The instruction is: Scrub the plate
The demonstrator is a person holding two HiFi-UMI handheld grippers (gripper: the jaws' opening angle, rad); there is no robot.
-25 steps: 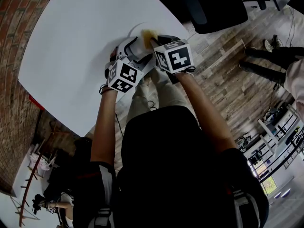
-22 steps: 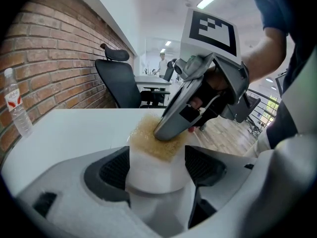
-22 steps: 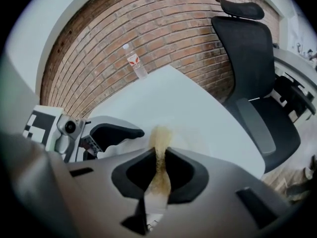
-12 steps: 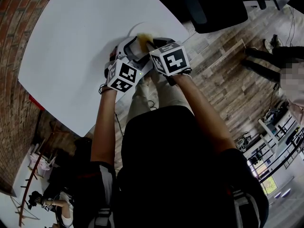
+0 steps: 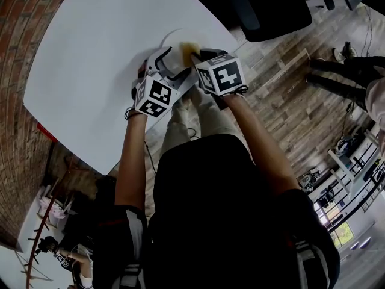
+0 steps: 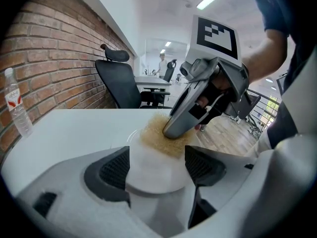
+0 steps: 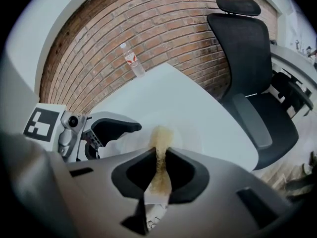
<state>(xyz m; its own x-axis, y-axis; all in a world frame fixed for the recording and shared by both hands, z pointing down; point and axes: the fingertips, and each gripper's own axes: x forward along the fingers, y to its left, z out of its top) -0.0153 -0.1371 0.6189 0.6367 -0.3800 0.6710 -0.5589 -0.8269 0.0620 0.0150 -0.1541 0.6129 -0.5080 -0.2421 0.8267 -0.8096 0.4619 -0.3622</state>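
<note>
Lying flat, the small round white plate is resting on the white table near its edge, directly ahead of the left gripper. That gripper's jaws are bracing the near rim from both sides, seemingly clamping it. The yellow-brown scrubbing sponge is pressing on the plate's farther half. The right gripper is pinching the sponge thin between its closed jaws and reaching in from the plate's right, so strokes are probably crossing the left gripper's line.

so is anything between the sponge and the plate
Nothing visible. The sponge, pinched in the right gripper, already lies on the plate, and the left gripper holds the plate's near rim.
</note>
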